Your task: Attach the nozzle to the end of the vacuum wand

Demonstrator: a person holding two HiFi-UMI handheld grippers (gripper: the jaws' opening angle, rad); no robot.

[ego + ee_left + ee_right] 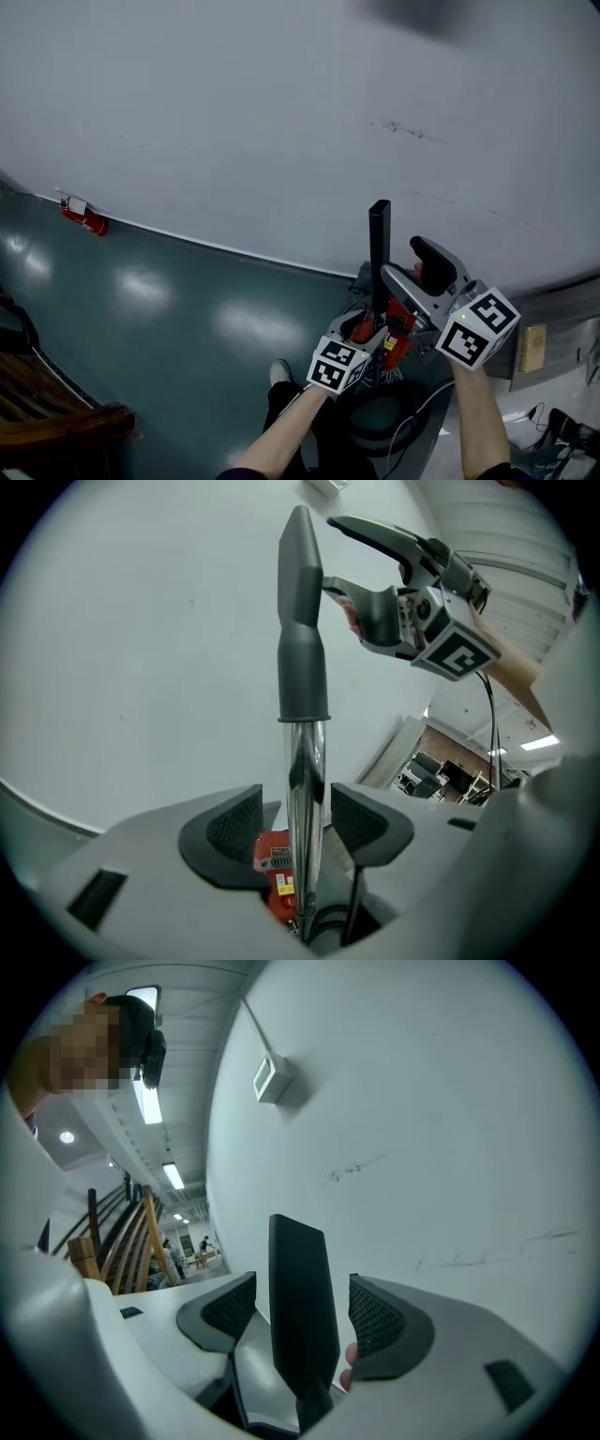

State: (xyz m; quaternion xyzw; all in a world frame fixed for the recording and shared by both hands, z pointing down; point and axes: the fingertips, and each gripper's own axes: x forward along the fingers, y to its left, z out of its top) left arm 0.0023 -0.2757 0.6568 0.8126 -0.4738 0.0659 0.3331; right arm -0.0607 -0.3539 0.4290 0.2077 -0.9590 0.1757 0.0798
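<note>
The vacuum wand stands upright as a shiny chrome tube, with the dark grey nozzle seated over its top end. The nozzle rises before the white wall. My left gripper is open around the chrome tube, a small gap on each side of it. In the head view the left gripper sits low on the wand, by the red vacuum body. My right gripper is open too, with the nozzle standing between its pads without touching them. The right gripper hangs just right of the nozzle's tip.
A white wall fills the background, meeting a teal floor. A red fire extinguisher lies at the wall's foot. Wooden furniture is at bottom left. A small wall box hangs higher up. Cables trail near my feet.
</note>
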